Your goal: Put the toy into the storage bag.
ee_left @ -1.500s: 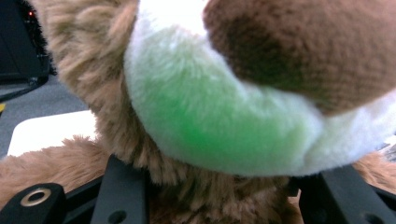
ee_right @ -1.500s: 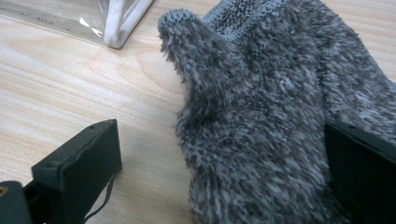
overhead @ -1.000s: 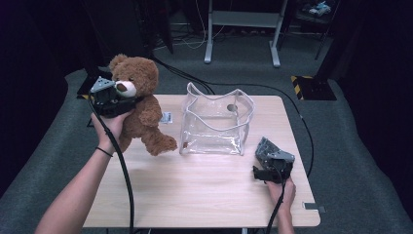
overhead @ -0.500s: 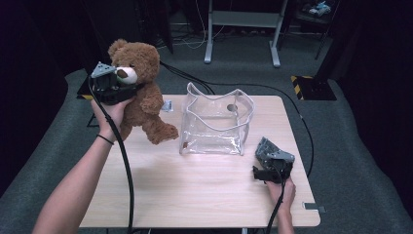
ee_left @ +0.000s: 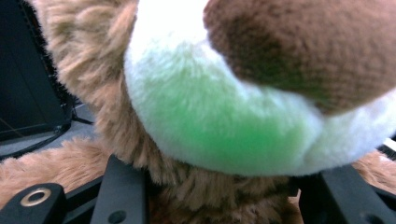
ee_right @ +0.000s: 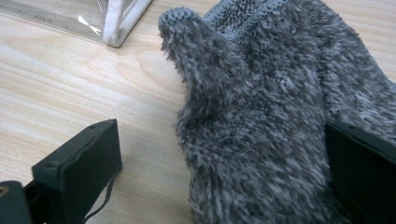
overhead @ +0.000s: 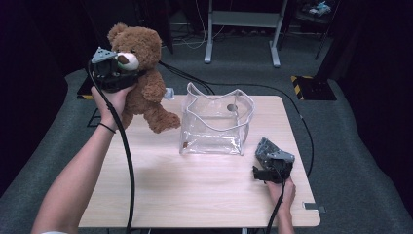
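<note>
The left gripper (overhead: 118, 73) clasped the bear (overhead: 141, 73) at its neck, held above the table's (overhead: 195, 195) left edge, beside the clear bag (overhead: 216, 122); the right gripper (overhead: 265, 171) lay slack around a grey sock (ee_right: 271, 116)

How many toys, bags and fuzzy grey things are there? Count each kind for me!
Teddy bear: 1
Clear plastic bag: 1
Fuzzy grey cloth: 1
Total: 3
</note>
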`<state>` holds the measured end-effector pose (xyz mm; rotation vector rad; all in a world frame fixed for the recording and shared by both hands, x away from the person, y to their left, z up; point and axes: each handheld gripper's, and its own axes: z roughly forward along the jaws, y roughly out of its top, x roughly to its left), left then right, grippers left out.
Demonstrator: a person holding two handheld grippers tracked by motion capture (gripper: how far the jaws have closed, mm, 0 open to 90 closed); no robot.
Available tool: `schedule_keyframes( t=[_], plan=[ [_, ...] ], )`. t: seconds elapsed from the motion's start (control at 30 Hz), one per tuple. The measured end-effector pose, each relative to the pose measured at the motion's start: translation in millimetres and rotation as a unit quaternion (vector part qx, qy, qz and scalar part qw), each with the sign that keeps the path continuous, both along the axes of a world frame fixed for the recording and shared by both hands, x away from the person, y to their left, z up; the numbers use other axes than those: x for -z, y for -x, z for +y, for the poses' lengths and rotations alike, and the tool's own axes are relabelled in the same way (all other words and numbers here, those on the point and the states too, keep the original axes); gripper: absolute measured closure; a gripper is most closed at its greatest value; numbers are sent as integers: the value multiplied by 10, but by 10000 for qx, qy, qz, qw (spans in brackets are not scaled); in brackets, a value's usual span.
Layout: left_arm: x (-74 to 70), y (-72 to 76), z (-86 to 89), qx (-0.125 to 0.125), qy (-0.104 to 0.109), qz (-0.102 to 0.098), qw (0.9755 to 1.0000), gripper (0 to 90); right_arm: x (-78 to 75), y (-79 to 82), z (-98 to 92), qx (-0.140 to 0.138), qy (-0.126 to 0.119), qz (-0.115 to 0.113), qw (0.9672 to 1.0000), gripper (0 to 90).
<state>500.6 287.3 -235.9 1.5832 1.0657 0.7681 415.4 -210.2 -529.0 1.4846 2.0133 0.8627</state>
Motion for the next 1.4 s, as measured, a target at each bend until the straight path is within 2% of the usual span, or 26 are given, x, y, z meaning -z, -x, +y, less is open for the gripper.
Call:
schedule_keyframes(
  t=[0.37,0.63,1.1,1.4],
  plan=[
    [-227,-71,-241,136,3,-196,9997,515,0,0,0,3,-3,-2,10000,6],
    [-333,-159,-464,258,43,-276,9993,514,0,0,-1,1,-2,1,10000,6],
    [-468,-278,-859,575,106,-376,9976,512,0,0,0,3,7,2,10000,6],
    [-480,-319,-1128,760,226,-398,9961,510,1,1,0,12,-2,6,10000,6]
  ],
)
